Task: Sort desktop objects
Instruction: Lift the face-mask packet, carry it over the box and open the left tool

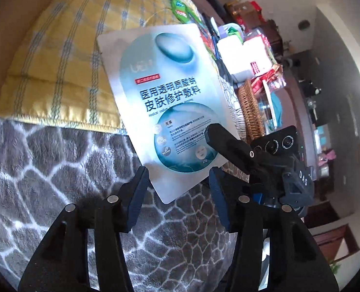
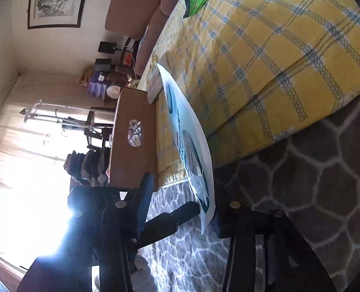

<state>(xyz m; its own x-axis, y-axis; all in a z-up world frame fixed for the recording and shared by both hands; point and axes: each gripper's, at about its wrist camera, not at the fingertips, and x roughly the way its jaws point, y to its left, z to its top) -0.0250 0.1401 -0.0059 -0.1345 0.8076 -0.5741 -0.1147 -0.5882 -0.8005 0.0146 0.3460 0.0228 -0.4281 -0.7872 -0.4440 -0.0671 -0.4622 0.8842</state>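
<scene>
Your right gripper (image 1: 218, 143), reaching in from the right of the left-wrist frame, pinches the flat silver-and-teal mask sachet (image 1: 165, 102), while your left gripper (image 1: 180, 182) stands unclenched around its lower corner.

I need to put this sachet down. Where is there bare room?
Bare: the yellow checked cloth left of the sachet, and the grey pebble blanket bordering it below. Crowded: around the wicker basket, where packets pile up.

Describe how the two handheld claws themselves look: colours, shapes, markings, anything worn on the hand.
The left claw has black plastic arms with round silver bolts, ending in dark blue flat fingers. The right claw, seen from the left wrist camera, is also black, carries a block with two round lenses and white "DAS" lettering. A white glove shows beneath it in the right wrist view.
</scene>
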